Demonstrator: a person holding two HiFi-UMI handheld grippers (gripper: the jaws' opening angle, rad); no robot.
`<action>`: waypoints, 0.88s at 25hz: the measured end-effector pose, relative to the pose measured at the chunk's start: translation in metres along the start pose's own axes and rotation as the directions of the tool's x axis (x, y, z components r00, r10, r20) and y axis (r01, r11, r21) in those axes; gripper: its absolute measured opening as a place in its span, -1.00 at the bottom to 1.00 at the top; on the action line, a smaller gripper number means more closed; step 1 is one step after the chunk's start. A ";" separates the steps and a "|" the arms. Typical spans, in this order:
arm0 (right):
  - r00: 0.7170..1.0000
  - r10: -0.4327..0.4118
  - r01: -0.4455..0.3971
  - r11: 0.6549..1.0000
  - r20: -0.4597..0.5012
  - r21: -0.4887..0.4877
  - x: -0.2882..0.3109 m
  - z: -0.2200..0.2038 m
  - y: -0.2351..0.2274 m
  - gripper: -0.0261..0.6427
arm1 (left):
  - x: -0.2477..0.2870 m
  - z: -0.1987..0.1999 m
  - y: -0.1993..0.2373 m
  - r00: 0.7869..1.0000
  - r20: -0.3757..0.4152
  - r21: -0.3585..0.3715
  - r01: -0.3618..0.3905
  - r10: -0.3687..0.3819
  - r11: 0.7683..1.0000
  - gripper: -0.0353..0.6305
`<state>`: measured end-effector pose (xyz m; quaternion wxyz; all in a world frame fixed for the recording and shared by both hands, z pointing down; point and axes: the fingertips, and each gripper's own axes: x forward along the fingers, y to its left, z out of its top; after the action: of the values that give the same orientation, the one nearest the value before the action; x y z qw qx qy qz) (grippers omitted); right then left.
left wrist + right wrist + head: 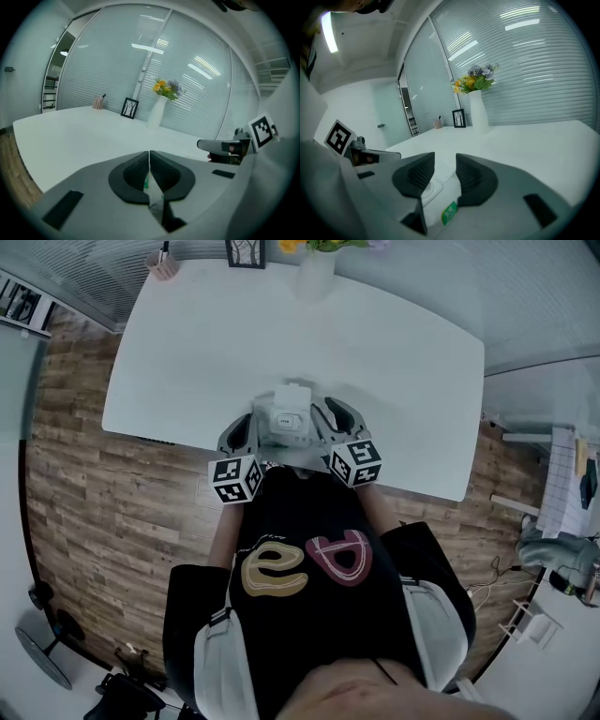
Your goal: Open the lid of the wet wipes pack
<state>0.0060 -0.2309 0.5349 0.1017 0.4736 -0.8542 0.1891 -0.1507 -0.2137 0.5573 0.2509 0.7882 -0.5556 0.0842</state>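
Note:
A white wet wipes pack (286,418) with a moulded lid on top hangs between my two grippers, over the near edge of the white table (394,362). My left gripper (246,432) is at its left end; in the left gripper view the jaws (149,157) stand almost together on a thin edge of the pack (154,199). My right gripper (328,423) is at its right end. In the right gripper view the jaws (445,161) stand apart with the pack (440,197) filling the gap; its lid (427,186) and a green label (449,213) show below.
At the table's far edge stand a white vase of flowers (317,268), a small picture frame (246,251) and a pen cup (162,263). Wooden floor (112,493) lies to the left. The person's torso (309,596) is close behind the grippers.

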 end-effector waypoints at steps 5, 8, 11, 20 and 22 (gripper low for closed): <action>1.000 -0.011 0.011 1.000 0.005 -0.007 -0.006 -0.007 0.006 -0.50 | -0.004 0.006 -0.010 0.999 0.027 0.007 0.037 -0.037 0.999 -0.84; 1.000 -0.011 0.012 1.000 0.021 -0.008 -0.010 -0.006 0.008 -0.57 | -0.004 0.008 -0.015 0.998 0.040 0.029 0.044 -0.046 0.999 -0.84; 0.999 -0.026 0.027 0.999 0.030 -0.018 -0.015 -0.005 0.009 -0.71 | -0.006 0.006 -0.017 0.999 0.041 0.069 0.032 -0.035 0.997 -0.84; 0.999 -0.040 0.042 0.998 0.033 -0.055 -0.021 -0.005 0.018 -0.89 | -0.009 0.004 -0.033 0.995 0.048 0.100 0.082 -0.087 0.992 -0.84; 0.999 -0.037 0.039 0.997 0.031 -0.059 -0.021 -0.006 0.021 -0.89 | -0.010 0.004 -0.034 0.995 0.045 0.109 0.088 -0.093 0.990 -0.84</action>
<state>-0.0005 -0.2020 0.5287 0.1068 0.4891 -0.8518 0.1545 -0.1235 -0.1979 0.5396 0.1977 0.8268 -0.5201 0.0826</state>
